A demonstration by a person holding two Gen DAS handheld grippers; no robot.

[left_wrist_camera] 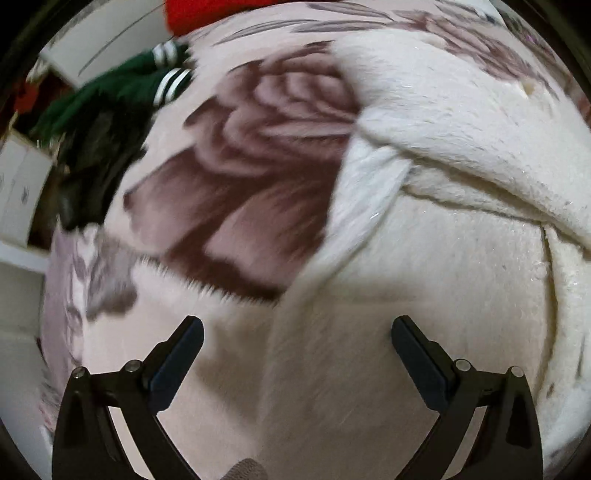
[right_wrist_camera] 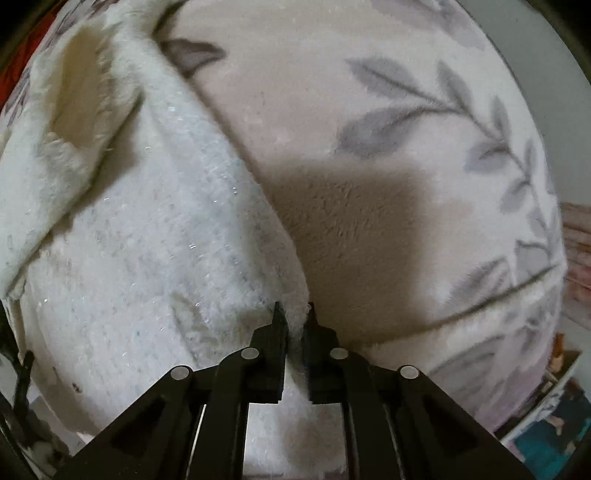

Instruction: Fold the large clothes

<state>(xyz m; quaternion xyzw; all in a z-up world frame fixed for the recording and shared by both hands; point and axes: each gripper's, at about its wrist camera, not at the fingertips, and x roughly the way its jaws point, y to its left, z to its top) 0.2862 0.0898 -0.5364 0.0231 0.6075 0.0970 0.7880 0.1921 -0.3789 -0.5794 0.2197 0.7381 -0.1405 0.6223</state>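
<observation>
A large fluffy white garment [left_wrist_camera: 443, 229] lies on a pink floral blanket [left_wrist_camera: 236, 155]. In the left wrist view it fills the right half, with a folded sleeve across the top. My left gripper [left_wrist_camera: 297, 328] is open and empty, just above the garment's left edge. In the right wrist view the white garment [right_wrist_camera: 140, 229] fills the left half. My right gripper [right_wrist_camera: 294, 308] is shut on the garment's edge, with white fleece pinched between the fingertips.
A green garment with white stripes [left_wrist_camera: 122, 88] and a dark garment [left_wrist_camera: 96, 173] lie at the blanket's left edge. A red item [left_wrist_camera: 210, 13] lies at the far end. White furniture [left_wrist_camera: 22, 184] stands left of the bed. The blanket [right_wrist_camera: 406, 166] spreads right of the garment.
</observation>
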